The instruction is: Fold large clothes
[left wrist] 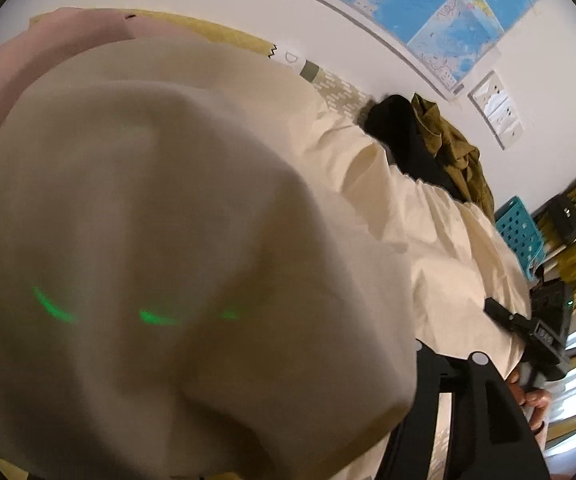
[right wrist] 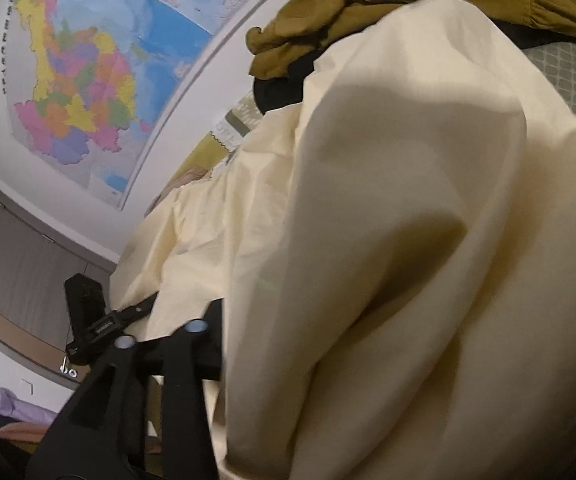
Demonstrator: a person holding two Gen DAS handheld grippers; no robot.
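Observation:
A large cream garment (left wrist: pixel 216 184) fills both views; it also shows in the right wrist view (right wrist: pixel 387 240). It hangs lifted and draped over both cameras, stretched between the two grippers. My left gripper's right finger (left wrist: pixel 487 408) shows at the bottom right; the cloth hides the left finger and the tips. My right gripper's left finger (right wrist: pixel 160 368) shows at the bottom left; the cloth covers the right finger. The right gripper (left wrist: pixel 539 332), held by a hand, appears in the left wrist view at the cloth's far edge. The left gripper (right wrist: pixel 100 320) appears in the right wrist view.
An olive garment (left wrist: pixel 451 152) and a black garment (left wrist: pixel 399 132) lie piled on the patterned bed cover (left wrist: pixel 339 88) by the wall. A pink cloth (left wrist: pixel 48 48) lies at the far left. A teal perforated basket (left wrist: pixel 523 232) stands at the right. Maps (right wrist: pixel 88 80) hang on the wall.

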